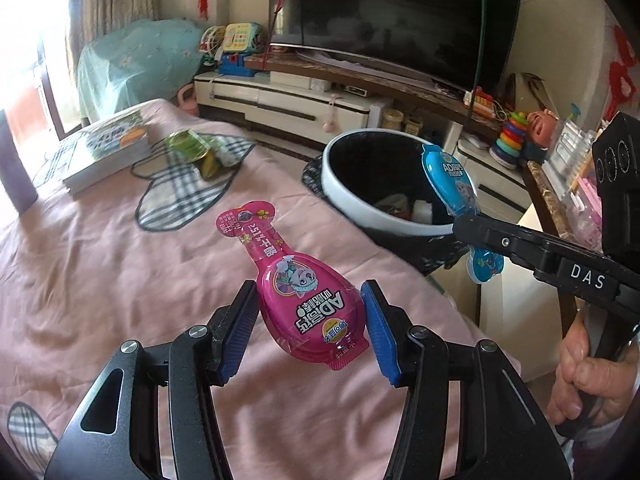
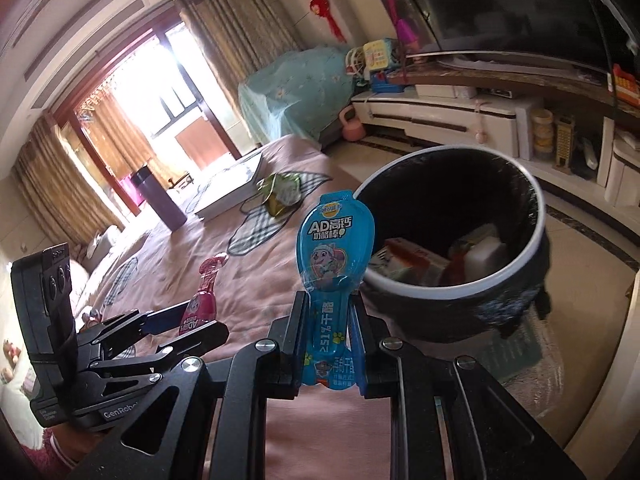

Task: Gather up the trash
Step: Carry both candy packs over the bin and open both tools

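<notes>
My left gripper (image 1: 310,312) is shut on a pink snack wrapper (image 1: 296,292), its blue pads pressing the wide end, above the pink tablecloth (image 1: 100,288). My right gripper (image 2: 330,320) is shut on the narrow stem of a blue snack wrapper (image 2: 332,248), which stands upright beside the rim of the black trash bin (image 2: 440,288). The left wrist view shows the blue wrapper (image 1: 452,184) over the bin's near-right rim (image 1: 348,196). In the right wrist view, the left gripper (image 2: 200,320) holds the pink wrapper (image 2: 202,304) at lower left. A crumpled green wrapper (image 1: 192,148) lies on the cloth.
A stack of books (image 1: 108,148) lies at the table's far left, a purple cup (image 2: 158,196) beyond it. The bin holds several discarded packages (image 2: 420,260). A TV (image 1: 396,20) on a low cabinet (image 1: 300,104) stands behind, with toys (image 1: 512,140) at right.
</notes>
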Tool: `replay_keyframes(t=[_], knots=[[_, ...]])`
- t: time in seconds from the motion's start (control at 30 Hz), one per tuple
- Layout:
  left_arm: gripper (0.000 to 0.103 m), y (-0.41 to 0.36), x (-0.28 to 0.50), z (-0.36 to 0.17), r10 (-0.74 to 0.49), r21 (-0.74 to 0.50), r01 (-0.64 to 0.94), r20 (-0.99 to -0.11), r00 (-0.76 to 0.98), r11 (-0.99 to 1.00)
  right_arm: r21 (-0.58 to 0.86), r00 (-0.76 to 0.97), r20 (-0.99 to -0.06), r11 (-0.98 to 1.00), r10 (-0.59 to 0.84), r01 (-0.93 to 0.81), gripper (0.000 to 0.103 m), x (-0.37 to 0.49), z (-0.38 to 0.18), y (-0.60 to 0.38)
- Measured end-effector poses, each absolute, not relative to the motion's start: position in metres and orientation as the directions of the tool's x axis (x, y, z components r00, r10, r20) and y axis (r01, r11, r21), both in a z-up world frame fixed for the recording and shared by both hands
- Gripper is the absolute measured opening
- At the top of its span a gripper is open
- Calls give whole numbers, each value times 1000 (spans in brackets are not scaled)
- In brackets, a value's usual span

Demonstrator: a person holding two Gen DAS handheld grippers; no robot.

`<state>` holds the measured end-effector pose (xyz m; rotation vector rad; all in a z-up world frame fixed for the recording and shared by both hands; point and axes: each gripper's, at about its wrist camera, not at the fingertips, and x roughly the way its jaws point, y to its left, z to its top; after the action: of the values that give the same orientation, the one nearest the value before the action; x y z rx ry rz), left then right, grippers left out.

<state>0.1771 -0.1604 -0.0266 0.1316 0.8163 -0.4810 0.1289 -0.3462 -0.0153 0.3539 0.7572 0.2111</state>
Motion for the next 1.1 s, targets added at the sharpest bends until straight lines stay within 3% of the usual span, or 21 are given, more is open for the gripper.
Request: replay_keyframes(t=[0.53,1.1], knots=[[52,-216,190,-13,-397,-44,527,-711,580,849,384,751,-611,923,251,4,19,138,-2,-392],[52,-248,220,-13,-388,-31,533,-721,574,846,378,727,-647,925,228,46,19,168,-14,-417]])
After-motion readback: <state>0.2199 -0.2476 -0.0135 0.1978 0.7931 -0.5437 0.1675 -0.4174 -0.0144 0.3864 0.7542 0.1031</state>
